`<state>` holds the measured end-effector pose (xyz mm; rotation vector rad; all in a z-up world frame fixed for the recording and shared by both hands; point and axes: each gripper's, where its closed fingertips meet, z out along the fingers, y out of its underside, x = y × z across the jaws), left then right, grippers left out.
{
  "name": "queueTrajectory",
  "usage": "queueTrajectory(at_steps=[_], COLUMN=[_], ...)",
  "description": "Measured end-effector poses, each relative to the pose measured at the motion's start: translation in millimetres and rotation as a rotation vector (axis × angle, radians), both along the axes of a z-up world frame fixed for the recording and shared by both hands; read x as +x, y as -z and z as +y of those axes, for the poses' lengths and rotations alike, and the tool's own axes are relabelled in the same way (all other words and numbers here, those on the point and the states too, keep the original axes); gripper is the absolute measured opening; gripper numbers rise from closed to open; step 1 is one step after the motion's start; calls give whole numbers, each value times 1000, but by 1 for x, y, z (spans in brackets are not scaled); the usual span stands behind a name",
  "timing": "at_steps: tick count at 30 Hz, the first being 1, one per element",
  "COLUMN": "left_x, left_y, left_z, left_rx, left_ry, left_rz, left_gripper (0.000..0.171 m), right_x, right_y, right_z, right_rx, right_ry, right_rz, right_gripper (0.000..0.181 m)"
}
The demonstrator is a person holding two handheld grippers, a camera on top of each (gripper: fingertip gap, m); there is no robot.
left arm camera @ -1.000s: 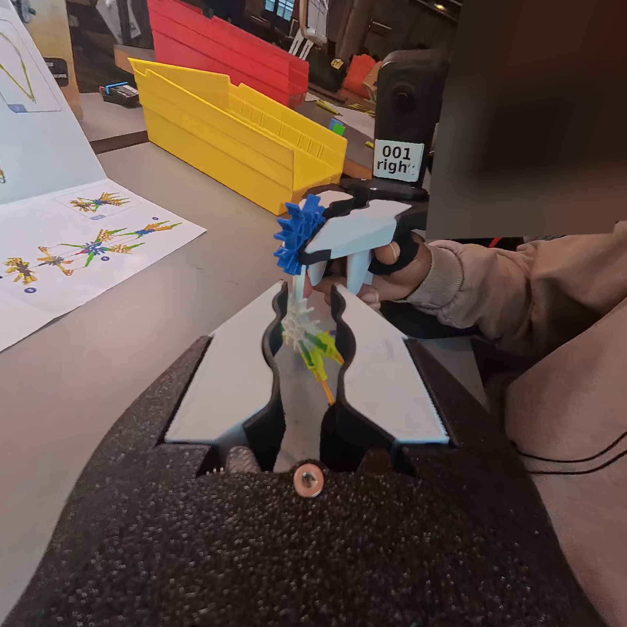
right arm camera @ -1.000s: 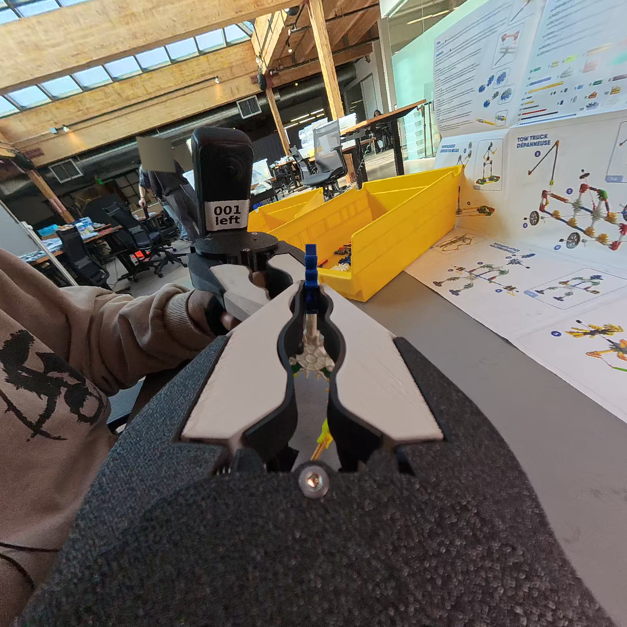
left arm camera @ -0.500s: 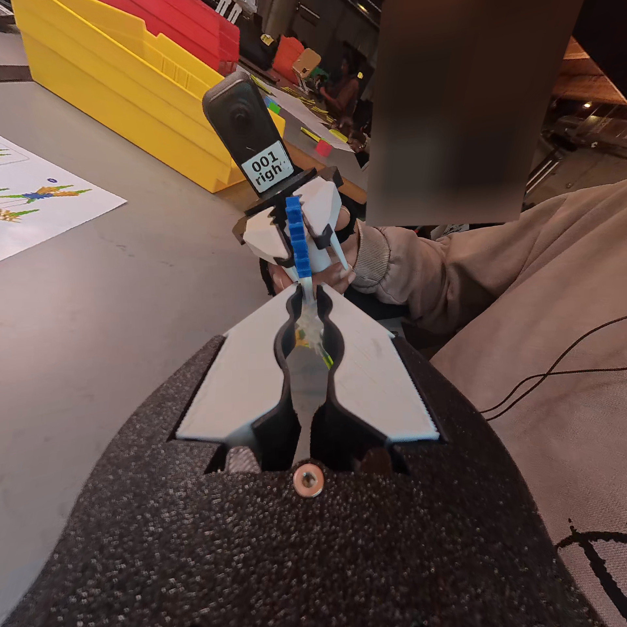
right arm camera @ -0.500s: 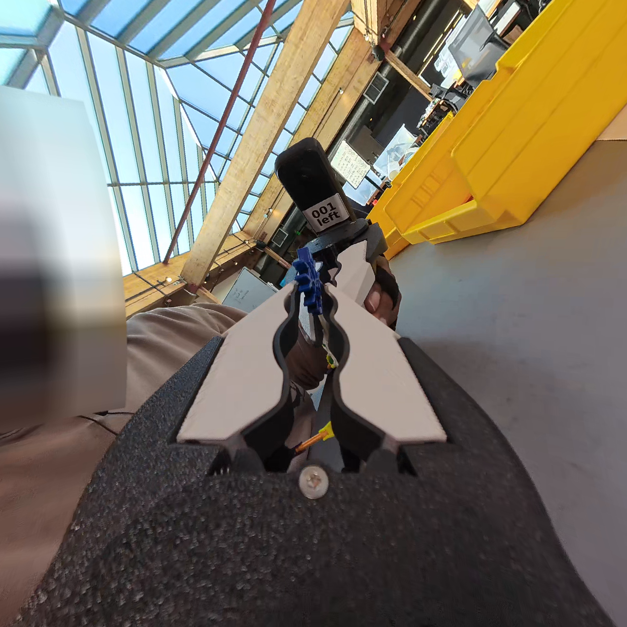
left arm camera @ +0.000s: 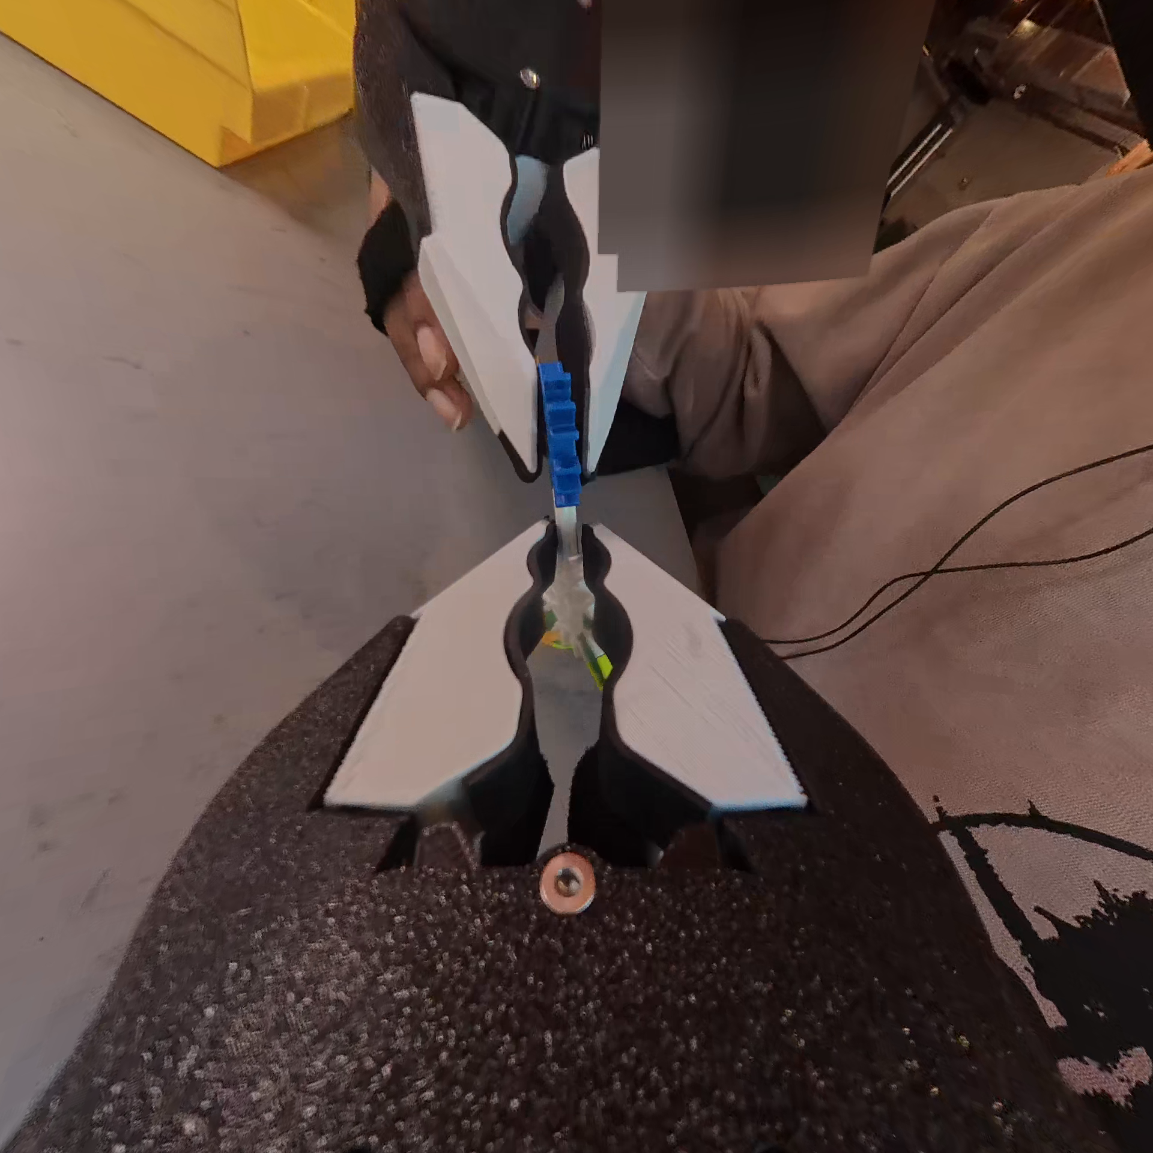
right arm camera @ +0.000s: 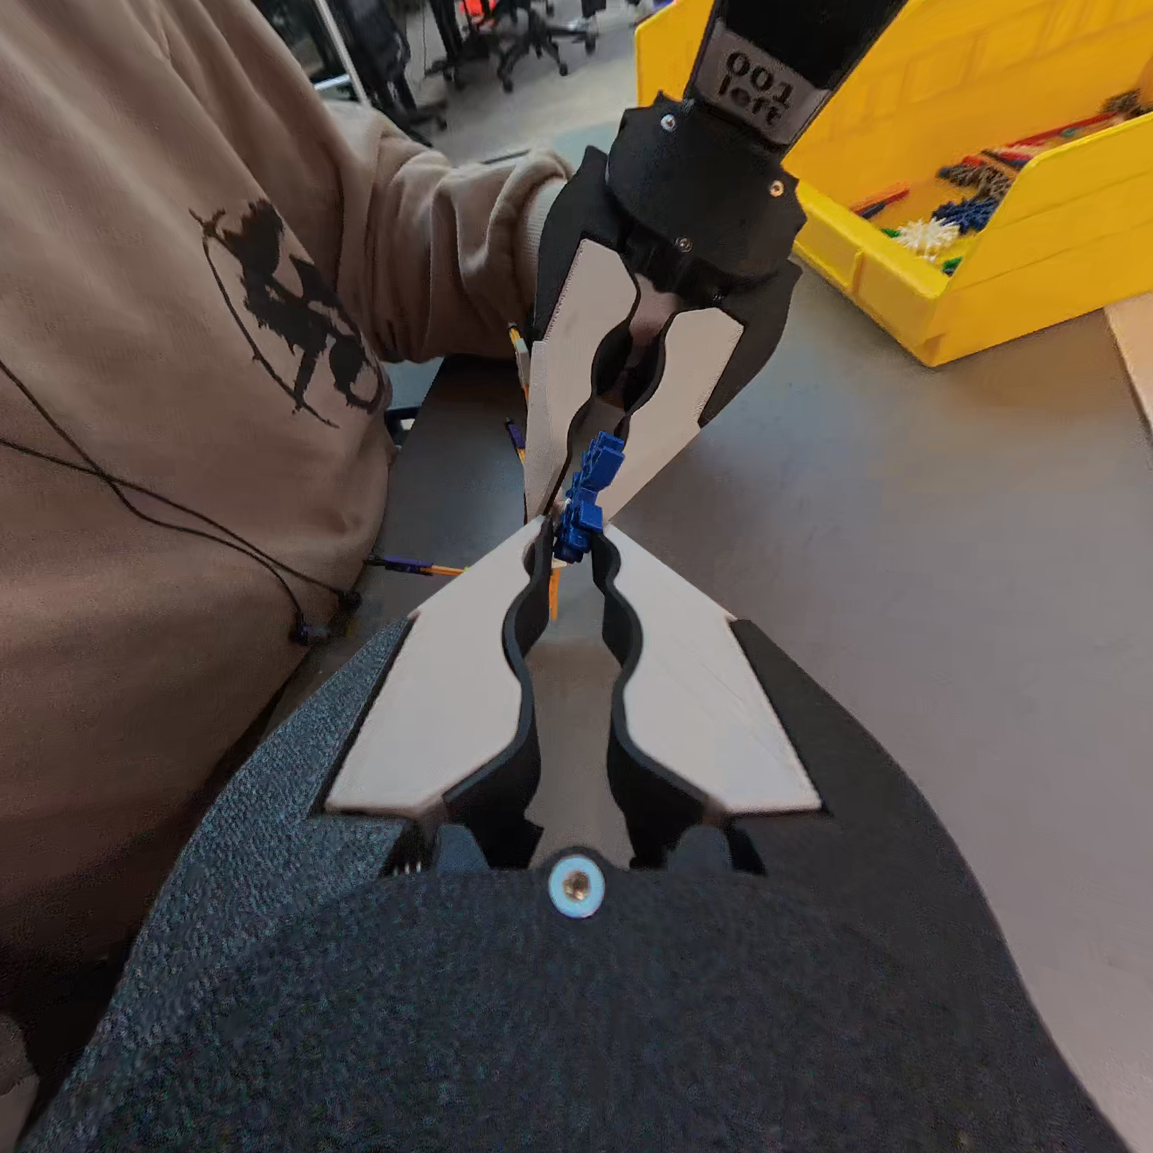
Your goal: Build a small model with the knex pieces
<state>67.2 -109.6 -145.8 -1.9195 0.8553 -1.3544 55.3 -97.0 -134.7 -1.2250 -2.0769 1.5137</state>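
Two grippers meet tip to tip over the table (left arm camera: 156,437), with one small assembly held between them. Left gripper (left arm camera: 569,530): its fingers are drawn in to a narrow slit, pinching a white rod (left arm camera: 566,521) and, just behind it, a white connector (left arm camera: 568,608) with green and yellow bits hanging below. Right gripper (right arm camera: 571,530): its tips are pressed in on a blue gear (right arm camera: 577,521), though a gap stays between the fingers farther back. The gear sits on the rod's far end, so rod and gear look joined; how fully it is seated cannot be told. In the left wrist view, a yellow bin (left arm camera: 187,75) stands at the far left, well apart. Then comes a hand (left arm camera: 430,349) around the right gripper, then a brown hoodie (left arm camera: 936,437) with a black cord (left arm camera: 936,561) across it. In the right wrist view the hoodie fills the left, an orange stick (right arm camera: 437,569) pokes out beside the grippers, and the bin, holding loose pieces (right arm camera: 923,231), sits at the right. Nothing lies between the tips except the assembly itself.
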Motion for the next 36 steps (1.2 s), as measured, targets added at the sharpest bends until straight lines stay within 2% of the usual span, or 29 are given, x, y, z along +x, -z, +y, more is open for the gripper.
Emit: queueTrajectory(at_steps=[5,9,14,19,22,26,29,33,36], left_x=[8,8,8,8,4,-8,-16,-25,-29], left_y=[14,18,21,24,24,28,32,29,23], left_z=[-11,-10,-7,-4,3,18,29,40,42], left_rx=[-50,-78,-99,-141,-139,-167,-215,-278,-305], left_ry=[77,75,64,30,-17,-114,-178,-251,-280], left_rz=[39,34,51,29,8,-39,-51,-117,-168], left_gripper=[4,4,4,4,3,3,3,3,4], right_x=[4,0,-6,-8,-13,-26,-35,-43,-47], right_y=[7,8,9,15,15,19,23,19,12], right_z=[-13,-6,-5,-1,5,17,25,33,32], right_rx=[-75,-154,-230,-135,14,399,625,973,1162], right_ry=[-88,-48,-17,10,71,210,292,329,331], right_rz=[-61,-89,-129,-129,-75,58,178,398,516], right_gripper=[12,16,14,6,6,5,4,4,5])
